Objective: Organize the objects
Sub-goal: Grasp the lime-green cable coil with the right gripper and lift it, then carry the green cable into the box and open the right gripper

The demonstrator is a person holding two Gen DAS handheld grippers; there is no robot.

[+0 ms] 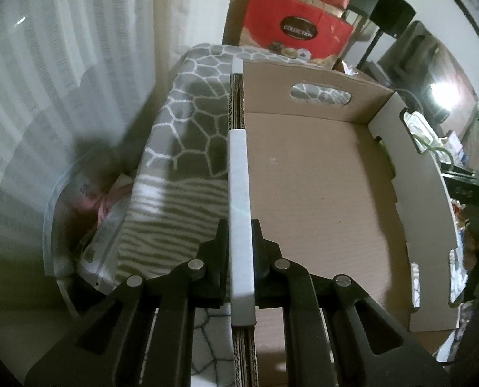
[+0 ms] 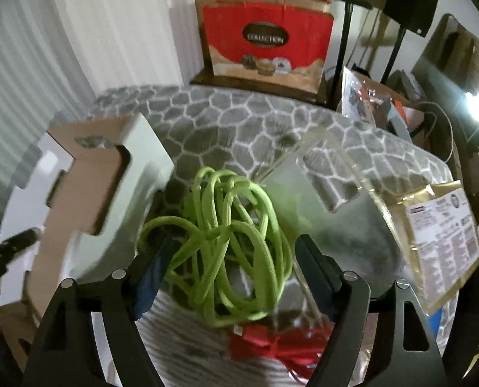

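Left wrist: left gripper [image 1: 241, 251] clamped on the cardboard tray's [image 1: 320, 193] near wall, probably steadying it for loading; tray bottom bare. Underneath, a grey patterned blanket [image 1: 191, 122]; curtain [image 1: 62, 64] behind.

Right wrist: right gripper [image 2: 231, 258] wide apart, straddling a tangled green cord [image 2: 229, 225], nothing pinched. Red cable [image 2: 271, 345] just below, clear plastic packaging [image 2: 352, 177] alongside, red gift bag [image 2: 265, 38] beyond.

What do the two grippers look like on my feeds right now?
Both are matte black with angular linkage arms and round silver pivot pins. The left gripper has plain black fingers; the right gripper has blue pads inside its fingers. No cables, markings or sleeves show.
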